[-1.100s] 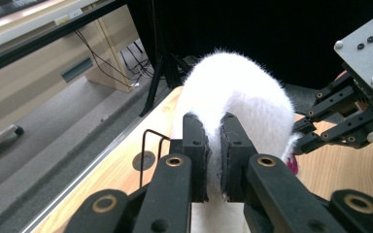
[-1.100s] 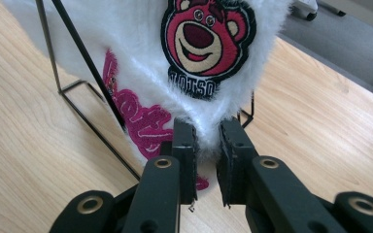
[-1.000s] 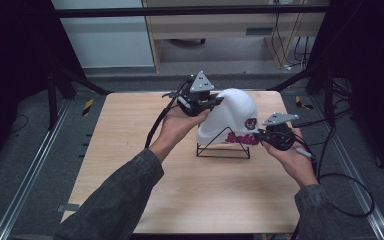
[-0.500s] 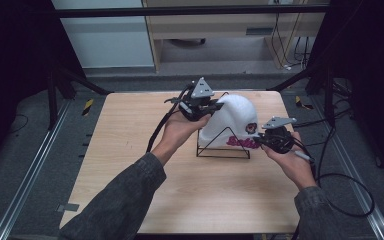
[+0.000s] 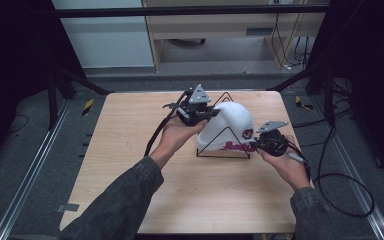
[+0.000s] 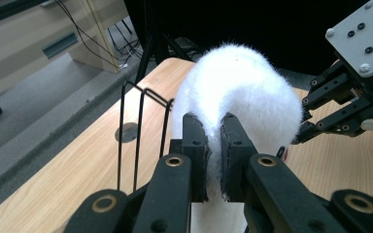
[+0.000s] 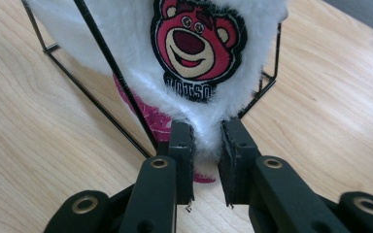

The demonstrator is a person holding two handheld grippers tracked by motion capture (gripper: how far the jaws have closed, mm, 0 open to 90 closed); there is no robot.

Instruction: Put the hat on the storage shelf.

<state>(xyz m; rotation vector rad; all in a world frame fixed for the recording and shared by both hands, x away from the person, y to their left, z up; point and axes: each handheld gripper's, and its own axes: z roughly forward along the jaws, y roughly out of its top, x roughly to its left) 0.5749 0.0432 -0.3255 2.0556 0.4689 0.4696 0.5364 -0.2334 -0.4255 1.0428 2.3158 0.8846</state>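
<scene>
1. Hat (image 5: 230, 125): a white fluffy cap draped over a black wire stand (image 5: 223, 148), near the middle of the worktop (image 5: 130, 150). A red bear patch (image 7: 196, 36) with lettering sits low on the hat, and a pink part shows under its lower edge.

2. Left hand-held gripper (image 6: 213, 150): at the hat's upper side, jaws clenched on a fold of the white fur, with pile squeezed between the pads.

3. Right hand-held gripper (image 7: 206, 160): at the hat's lower edge, just below the patch. Its jaws sit either side of the fur fringe, drawn close and seemingly pinching it, though the grip looks shallow.

4. Risks, as I judge them:
   - The fur is soft and thin at the fringe, so the right hold could slip off if pulled.
   - The stand is light wire; lifting the hat while it snags on a rod could drag or tip the stand.
   - A right jaw lies close beside a stand rod and could catch it.
   - Uneven pulling by the two sides could stretch or twist the hat.

5. Count: one hat, one stand, one patch, two hand-held grippers, one worktop.
</scene>
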